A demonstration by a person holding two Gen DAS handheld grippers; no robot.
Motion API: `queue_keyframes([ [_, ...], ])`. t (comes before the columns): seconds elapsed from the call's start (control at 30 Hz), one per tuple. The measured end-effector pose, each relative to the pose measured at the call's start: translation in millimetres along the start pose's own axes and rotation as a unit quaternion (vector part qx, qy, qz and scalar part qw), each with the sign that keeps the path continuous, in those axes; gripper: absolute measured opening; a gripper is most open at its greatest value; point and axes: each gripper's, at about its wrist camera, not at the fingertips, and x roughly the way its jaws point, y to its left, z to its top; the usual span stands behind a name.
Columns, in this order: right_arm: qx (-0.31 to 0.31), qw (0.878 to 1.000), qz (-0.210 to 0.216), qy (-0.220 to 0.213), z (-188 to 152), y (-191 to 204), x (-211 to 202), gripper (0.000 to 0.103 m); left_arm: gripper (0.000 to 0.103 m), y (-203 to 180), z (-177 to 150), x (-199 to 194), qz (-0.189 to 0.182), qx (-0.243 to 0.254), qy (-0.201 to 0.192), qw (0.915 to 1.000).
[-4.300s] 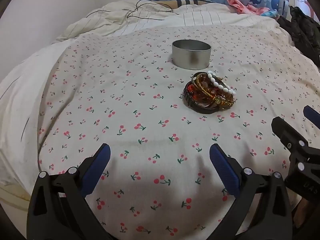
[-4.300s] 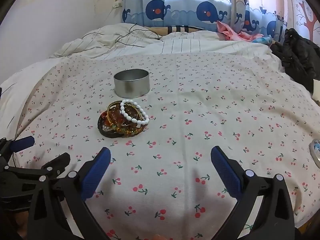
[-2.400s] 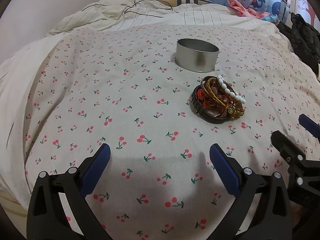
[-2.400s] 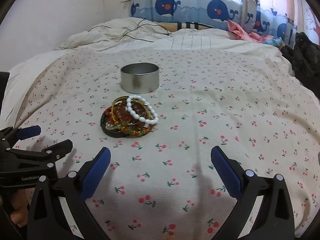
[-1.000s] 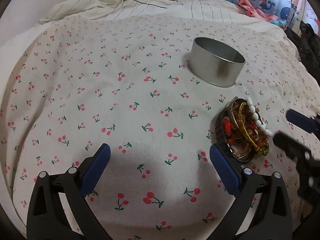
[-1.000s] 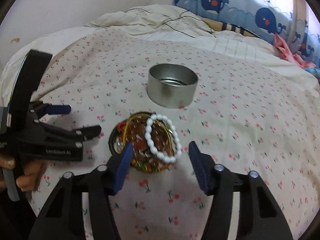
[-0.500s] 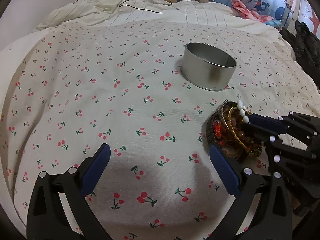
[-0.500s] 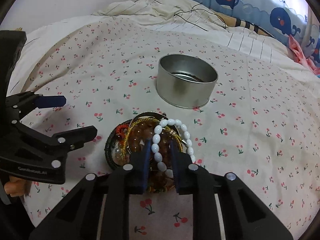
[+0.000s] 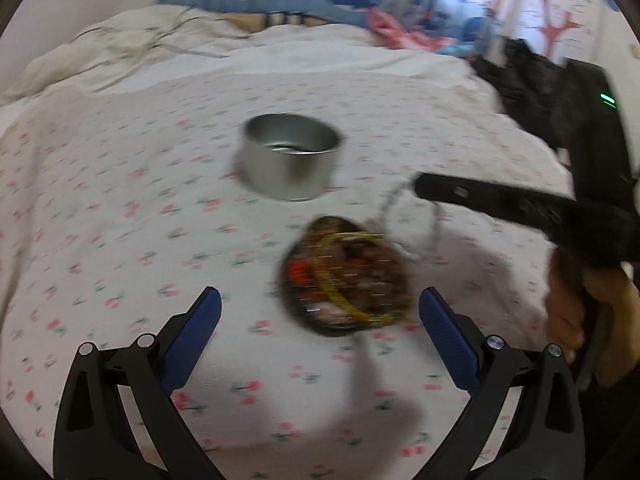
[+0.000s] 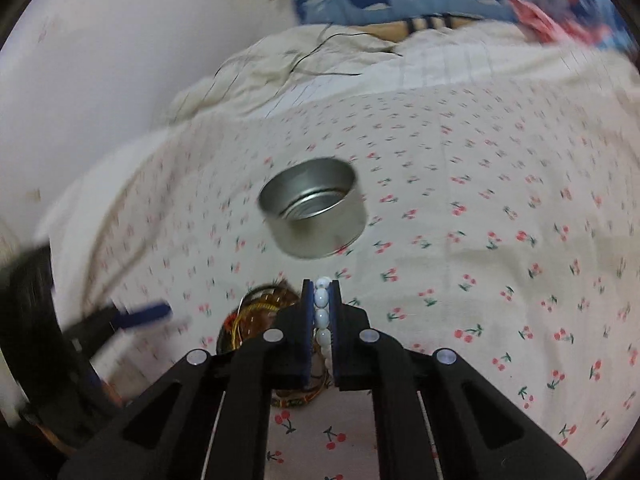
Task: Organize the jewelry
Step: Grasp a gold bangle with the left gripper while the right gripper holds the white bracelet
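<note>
White beads of the pearl bracelet (image 10: 322, 307) are now clenched in the right tool (image 10: 321, 292), lifted off the bangle pile (image 9: 346, 278) on the bed toward the metal tin (image 10: 314, 208), while the left tool (image 9: 320, 318) hovers released.

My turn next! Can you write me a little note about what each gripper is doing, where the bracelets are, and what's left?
Right gripper: jaws shut on the white bead bracelet, lifted off the pile.
Left gripper: jaws open, holding nothing, hovering near the pile.
Bracelet pile: on the cherry-print bedspread, in front of the round metal tin.
Done: one bracelet picked up.
Left: probably drop it into the tin, which looks empty, then move the rest.
</note>
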Motion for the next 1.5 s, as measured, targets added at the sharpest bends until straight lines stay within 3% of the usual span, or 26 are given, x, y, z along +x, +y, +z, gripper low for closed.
queue_keyframes([
  [0.13,0.031,0.999,0.007,-0.009,2.7,-10.7,-4.5,0.008,0.064,-3.8,2.4,15.5,-0.064,-0.01,0.015,0.9978],
  [0.27,0.031,0.999,0.008,-0.007,1.3,-7.9,-2.8,0.008,0.063,2.4,3.5,27.6,-0.087,-0.04,0.021,0.9952],
  [0.37,0.025,1.0,0.007,-0.005,0.0,-3.8,-1.4,0.008,0.061,5.1,4.2,37.7,-0.083,-0.051,0.025,0.995],
  [0.5,0.023,1.0,0.008,-0.005,0.1,-3.7,-0.9,0.009,0.027,9.6,3.6,49.5,-0.091,-0.069,0.04,0.9927],
  [0.7,0.027,1.0,0.004,-0.002,-0.7,-6.4,1.2,0.009,0.008,12.0,1.8,52.5,-0.087,-0.079,0.045,0.9921],
  [1.1,0.07,0.997,0.038,0.01,-0.5,-24.0,3.4,0.008,0.002,18.9,2.3,27.3,-0.092,-0.082,0.023,0.9922],
  [1.27,0.108,0.991,0.083,-0.006,3.8,-37.0,-7.2,0.008,0.002,17.7,8.7,15.2,-0.116,-0.08,0.014,0.9899],
  [1.5,0.088,0.989,0.106,-0.052,14.7,-25.8,-28.1,0.008,0.002,9.5,30.1,-2.0,-0.135,-0.071,0.009,0.9882],
])
